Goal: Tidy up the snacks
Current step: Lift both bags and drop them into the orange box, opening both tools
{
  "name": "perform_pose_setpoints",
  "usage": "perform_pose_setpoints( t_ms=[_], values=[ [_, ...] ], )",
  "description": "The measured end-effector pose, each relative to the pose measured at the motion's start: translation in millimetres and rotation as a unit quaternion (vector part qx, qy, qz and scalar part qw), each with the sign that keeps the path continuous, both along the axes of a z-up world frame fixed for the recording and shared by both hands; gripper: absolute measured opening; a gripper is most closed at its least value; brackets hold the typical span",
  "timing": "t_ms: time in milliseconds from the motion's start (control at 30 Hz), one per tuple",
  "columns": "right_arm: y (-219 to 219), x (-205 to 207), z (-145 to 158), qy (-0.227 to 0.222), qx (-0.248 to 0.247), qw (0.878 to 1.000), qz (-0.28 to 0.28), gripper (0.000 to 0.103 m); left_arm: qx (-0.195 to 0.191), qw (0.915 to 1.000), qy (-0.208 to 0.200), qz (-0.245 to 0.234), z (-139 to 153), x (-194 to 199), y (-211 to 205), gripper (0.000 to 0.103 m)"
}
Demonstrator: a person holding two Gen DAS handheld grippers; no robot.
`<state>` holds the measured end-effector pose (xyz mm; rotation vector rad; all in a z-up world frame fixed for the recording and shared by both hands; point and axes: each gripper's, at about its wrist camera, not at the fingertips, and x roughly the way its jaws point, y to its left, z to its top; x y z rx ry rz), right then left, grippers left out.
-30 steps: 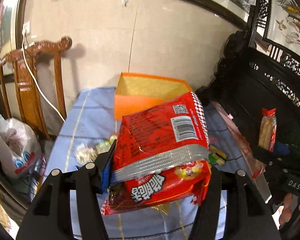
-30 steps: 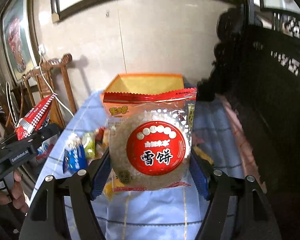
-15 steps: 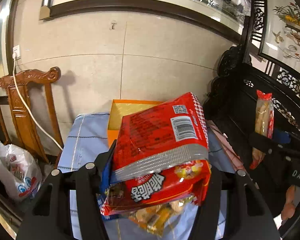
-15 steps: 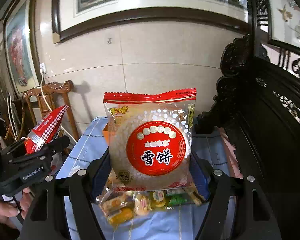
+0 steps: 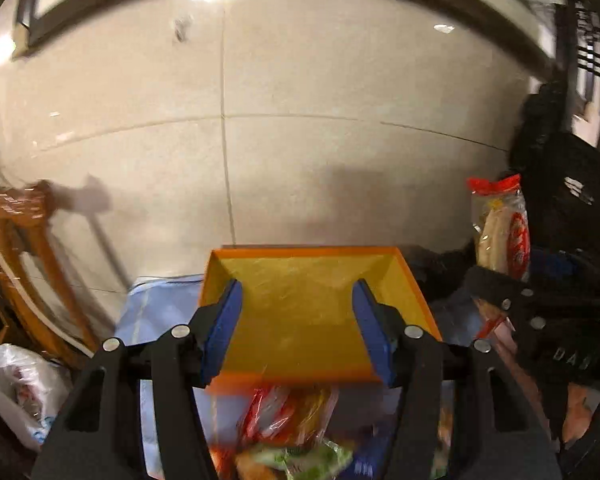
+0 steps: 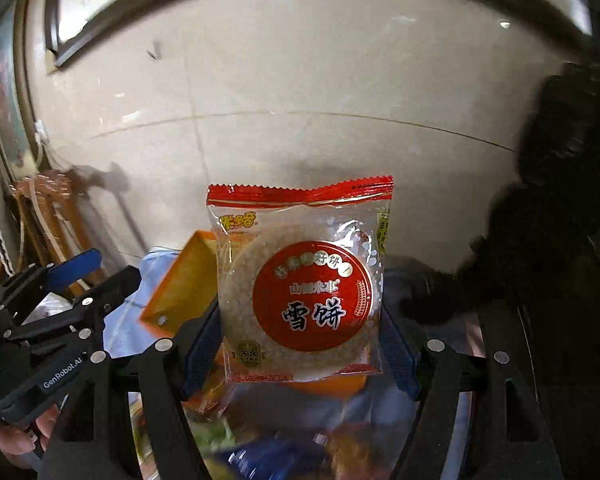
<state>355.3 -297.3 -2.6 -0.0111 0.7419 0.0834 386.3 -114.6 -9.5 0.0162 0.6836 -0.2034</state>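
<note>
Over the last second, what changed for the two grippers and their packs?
The left gripper no longer holds the red snack bag: its jaws now stand empty, framing the orange box, which looks closer in both views. Where the bag went does not show. Unchanged: the right gripper still clamps the rice cracker pack.

Left gripper [image 5: 298, 320]: jaws apart, nothing between blue pads [image 5: 224, 324], pointing forward and downward. Seen from right wrist view, left gripper [image 6: 74, 276] sits at far left, black frame, blue pad tip showing, person's fingers [image 6: 16, 436] wrapped under its handle.

Right gripper [image 6: 300, 344]: jaws set wide, blue pads pressed on both side edges of upright snack packet [image 6: 302, 280]. In left wrist view, right gripper [image 5: 512, 300] at far right, holding same packet, hand [image 5: 584, 408] partly visible below it.
</note>
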Motion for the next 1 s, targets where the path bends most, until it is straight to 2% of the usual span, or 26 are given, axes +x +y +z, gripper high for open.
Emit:
perform_pose_setpoints(
  t_ms=[100, 133, 167, 200, 267, 367, 500, 600, 633, 667, 700, 733, 767, 800, 867, 900, 1000],
  values=[
    [-0.8, 55.5, -26.6, 0.044, 0.003, 0.999, 0.016, 0.075, -0.013, 0.9985, 0.052, 0.014, -26.7, 55.1, -3.6, 0.060],
    [-0.3, 66.8, -36.2, 0.056, -0.017, 0.998, 0.012, 0.077, -0.008, 0.9970, 0.073, 0.024, -37.3, 69.5, -3.0, 0.062],
    [2.1, 76.3, -46.1, 0.058, -0.057, 0.997, 0.001, 0.077, 0.000, 0.9960, 0.082, 0.035, -45.0, 75.9, -0.8, 0.068],
    [3.0, 79.9, -53.0, 0.056, -0.077, 0.995, -0.001, 0.078, 0.007, 0.9955, 0.083, 0.045, -50.7, 77.0, 3.1, 0.079],
    [-2.0, 81.2, -62.1, 0.062, -0.068, 0.996, -0.001, 0.079, 0.030, 0.9950, 0.068, 0.066, -65.2, 62.9, 16.1, 0.096],
    [-12.3, 74.0, -71.4, 0.066, -0.043, 0.997, -0.004, 0.082, 0.074, 0.9945, 0.044, 0.059, -96.9, 27.5, 32.1, 0.098],
    [-24.3, 50.6, -85.7, 0.069, -0.029, 0.997, -0.010, 0.082, 0.111, 0.9909, 0.057, 0.050, -149.6, -4.1, 35.8, 0.098],
    [-25.9, 17.0, -93.2, 0.066, -0.004, 0.998, -0.023, 0.083, 0.173, 0.9813, 0.063, 0.055, -196.1, -9.2, 18.7, 0.098],
    [-25.2, 4.4, -98.4, 0.069, 0.008, 0.997, -0.028, 0.083, 0.200, 0.9755, 0.070, 0.061, -215.1, -3.0, 10.8, 0.099],
    [-23.3, -4.4, -102.1, 0.072, 0.017, 0.997, -0.031, 0.083, 0.209, 0.9720, 0.085, 0.067, -229.3, 0.5, 5.7, 0.098],
    [-20.4, -18.6, -109.5, 0.077, 0.031, 0.996, -0.032, 0.083, 0.202, 0.9708, 0.106, 0.076, -242.2, 9.0, 1.8, 0.095],
    [-15.5, -29.1, -114.5, 0.083, 0.036, 0.995, -0.033, 0.083, 0.192, 0.9719, 0.115, 0.073, -245.8, 11.6, 0.4, 0.084],
    [-12.8, -43.1, -122.2, 0.090, 0.039, 0.995, -0.033, 0.083, 0.187, 0.9713, 0.135, 0.058, -252.0, 16.5, -3.4, 0.062],
    [-8.7, -48.9, -127.6, 0.095, 0.039, 0.994, -0.030, 0.083, 0.191, 0.9695, 0.142, 0.057, -254.3, 19.3, -6.0, 0.055],
    [-4.0, -59.0, -133.0, 0.106, 0.034, 0.994, -0.021, 0.083, 0.165, 0.9747, 0.142, 0.050, -247.4, 17.1, -2.2, 0.043],
    [-2.4, -64.5, -133.6, 0.107, 0.030, 0.994, -0.018, 0.083, 0.154, 0.9762, 0.145, 0.050, -243.6, 15.0, 2.2, 0.042],
    [-7.2, -72.2, -124.8, 0.095, 0.037, 0.994, -0.028, 0.083, 0.076, 0.9852, 0.148, 0.040, -221.6, -1.8, 26.1, 0.041]
  ],
)
